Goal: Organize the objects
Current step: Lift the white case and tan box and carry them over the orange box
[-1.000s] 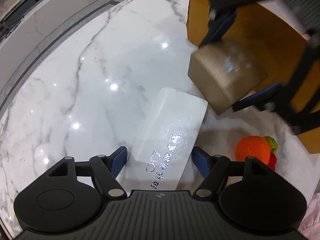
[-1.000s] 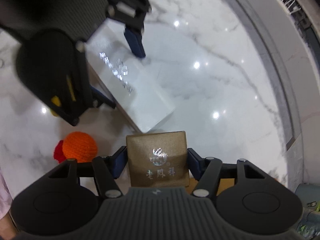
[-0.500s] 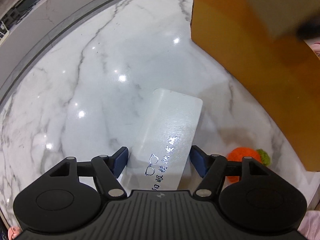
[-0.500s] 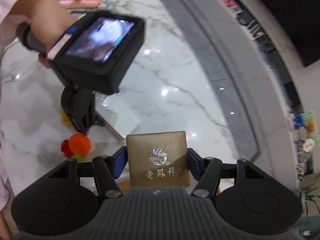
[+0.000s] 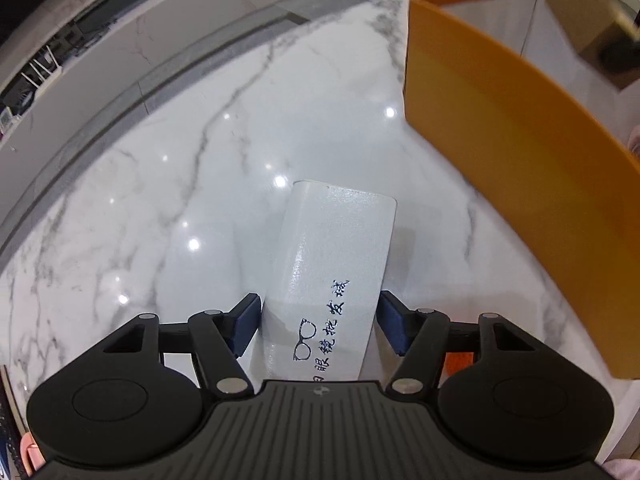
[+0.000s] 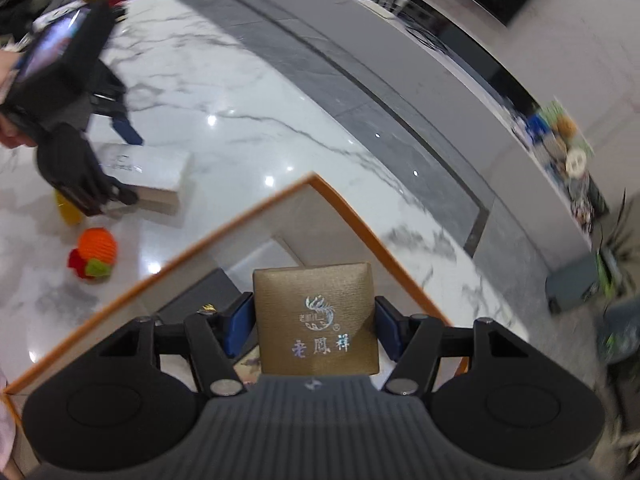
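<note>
My left gripper (image 5: 318,326) is shut on a white glasses case (image 5: 332,264) with a printed glasses logo, held low over the marble table. My right gripper (image 6: 314,326) is shut on a gold jewellery box (image 6: 316,316) and holds it over the open orange box (image 6: 224,224). The gold box also shows blurred at the top right of the left wrist view (image 5: 592,20), above the orange box (image 5: 500,152). In the right wrist view the left gripper (image 6: 120,160) and the white case (image 6: 160,172) sit at the far left.
An orange crocheted ball (image 6: 96,252) lies on the marble table (image 5: 180,200) left of the orange box. A dark flat item (image 6: 204,292) lies inside the box. A grey counter with clutter (image 6: 560,140) runs beyond the table's curved edge.
My right gripper has lifted the gold box from table level to above the orange box's opening. My left gripper still holds the white case and has shifted slightly.
</note>
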A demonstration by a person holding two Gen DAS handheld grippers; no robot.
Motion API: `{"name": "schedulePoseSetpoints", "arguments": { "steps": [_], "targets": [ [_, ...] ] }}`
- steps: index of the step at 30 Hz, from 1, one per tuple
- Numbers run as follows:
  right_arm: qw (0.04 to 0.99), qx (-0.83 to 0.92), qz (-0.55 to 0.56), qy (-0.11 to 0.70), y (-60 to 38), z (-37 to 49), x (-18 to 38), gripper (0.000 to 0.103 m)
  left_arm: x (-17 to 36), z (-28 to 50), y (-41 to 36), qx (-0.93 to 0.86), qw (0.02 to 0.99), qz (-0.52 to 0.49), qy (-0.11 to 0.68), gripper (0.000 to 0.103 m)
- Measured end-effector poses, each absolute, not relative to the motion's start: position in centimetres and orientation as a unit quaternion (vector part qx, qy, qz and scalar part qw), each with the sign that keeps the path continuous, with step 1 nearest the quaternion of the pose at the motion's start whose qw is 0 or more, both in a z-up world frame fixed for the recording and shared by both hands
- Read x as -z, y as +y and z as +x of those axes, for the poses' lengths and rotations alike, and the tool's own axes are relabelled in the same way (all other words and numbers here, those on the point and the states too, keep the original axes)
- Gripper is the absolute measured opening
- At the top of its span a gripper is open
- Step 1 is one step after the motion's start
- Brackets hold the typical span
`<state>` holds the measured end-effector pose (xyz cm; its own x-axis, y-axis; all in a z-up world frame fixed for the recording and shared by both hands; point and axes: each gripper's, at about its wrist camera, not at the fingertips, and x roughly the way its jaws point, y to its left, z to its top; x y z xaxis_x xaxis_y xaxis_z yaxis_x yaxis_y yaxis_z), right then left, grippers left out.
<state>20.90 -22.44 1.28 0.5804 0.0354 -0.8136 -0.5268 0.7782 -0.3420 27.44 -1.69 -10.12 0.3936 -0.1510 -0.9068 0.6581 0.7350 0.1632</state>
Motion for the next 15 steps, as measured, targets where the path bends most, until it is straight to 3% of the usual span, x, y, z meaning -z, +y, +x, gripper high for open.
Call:
{"name": "schedulePoseSetpoints", "arguments": {
  "steps": [15],
  "targets": [
    [0.841, -0.132, -0.305, 0.428, -25.3, 19.9, 2.9, 0.065, 5.5, 26.6, -5.0, 0.264, 0.808, 0.304, 0.429, 0.071]
  ]
}}
